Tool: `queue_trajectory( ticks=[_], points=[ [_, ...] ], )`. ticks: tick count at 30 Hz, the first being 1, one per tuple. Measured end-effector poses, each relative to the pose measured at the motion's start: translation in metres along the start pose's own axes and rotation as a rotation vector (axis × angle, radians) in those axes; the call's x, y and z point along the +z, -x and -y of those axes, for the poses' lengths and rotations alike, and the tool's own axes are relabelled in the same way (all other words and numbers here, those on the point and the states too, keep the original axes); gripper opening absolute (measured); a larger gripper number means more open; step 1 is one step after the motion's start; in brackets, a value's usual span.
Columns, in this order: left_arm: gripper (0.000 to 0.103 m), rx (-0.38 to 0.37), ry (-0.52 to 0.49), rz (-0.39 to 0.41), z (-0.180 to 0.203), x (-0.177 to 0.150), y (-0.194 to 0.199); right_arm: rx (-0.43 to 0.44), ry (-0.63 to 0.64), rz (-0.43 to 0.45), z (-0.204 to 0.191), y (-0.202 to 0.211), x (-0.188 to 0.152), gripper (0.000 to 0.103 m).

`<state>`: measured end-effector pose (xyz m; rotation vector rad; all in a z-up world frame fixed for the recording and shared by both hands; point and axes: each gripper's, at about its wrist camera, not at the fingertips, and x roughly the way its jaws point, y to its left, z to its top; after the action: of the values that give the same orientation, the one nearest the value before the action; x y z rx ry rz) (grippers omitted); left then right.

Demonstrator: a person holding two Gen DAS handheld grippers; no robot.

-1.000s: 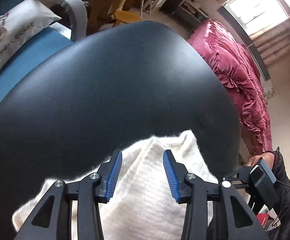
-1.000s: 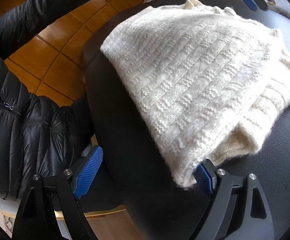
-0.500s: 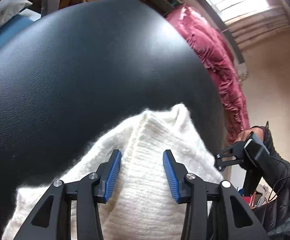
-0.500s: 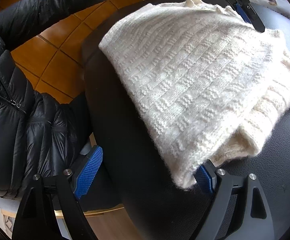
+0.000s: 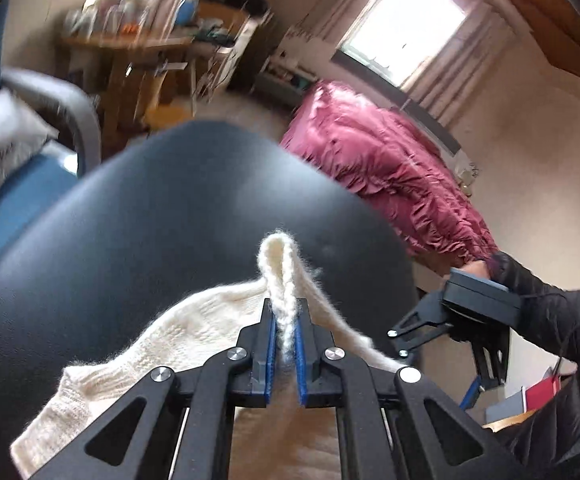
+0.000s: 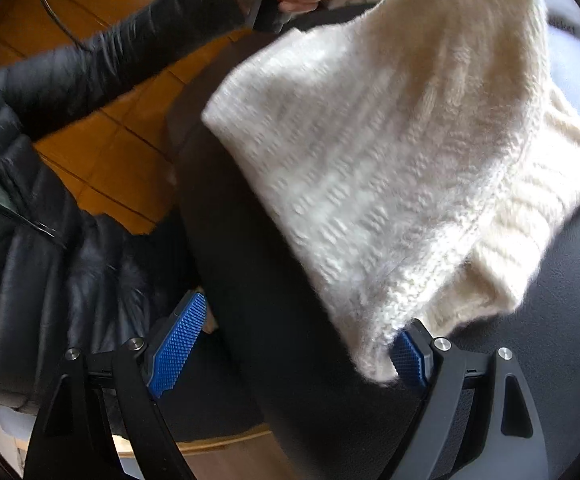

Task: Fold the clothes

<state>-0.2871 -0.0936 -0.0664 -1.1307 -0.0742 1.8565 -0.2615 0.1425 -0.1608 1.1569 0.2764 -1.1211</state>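
On the round black leather table [image 5: 170, 216], the left gripper [image 5: 286, 344] pinches the fluffy cream knitted sweater [image 6: 389, 152] shut — it could slip free. Right gripper [image 6: 290, 344] — wide open, empty.

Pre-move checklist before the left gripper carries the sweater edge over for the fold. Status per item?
1. Left gripper shut on the sweater edge: ok, knit pinched between the blue pads.
2. Pinched fabric lifted off the black table: ok, a loop stands above the pads.
3. Right gripper holding the near corner: not ok, jaws wide open, corner only lies against one pad.
4. Sweater fully on the table: ok in the right wrist view, though the left side is near the rim.
5. Layers caught in the left pinch: cannot tell.
6. Landing area bare: ok, bare table ahead.
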Motion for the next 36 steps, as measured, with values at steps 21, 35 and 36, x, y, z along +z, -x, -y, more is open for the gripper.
queue_trajectory(
  ticks=[21,35,36],
  points=[
    [0.008,0.184,0.166,-0.120,-0.045,0.005,-0.085,0.024,-0.121,-0.034,0.018,0.005,-0.024,0.088],
    [0.014,0.290,0.294,0.108,-0.039,-0.006,-0.013,-0.324,0.024,0.043,-0.049,0.024,0.007,0.088],
    [0.014,0.305,0.280,0.118,-0.032,-0.016,-0.004,-0.370,0.024,0.028,-0.043,0.021,0.010,0.088]
  ],
)
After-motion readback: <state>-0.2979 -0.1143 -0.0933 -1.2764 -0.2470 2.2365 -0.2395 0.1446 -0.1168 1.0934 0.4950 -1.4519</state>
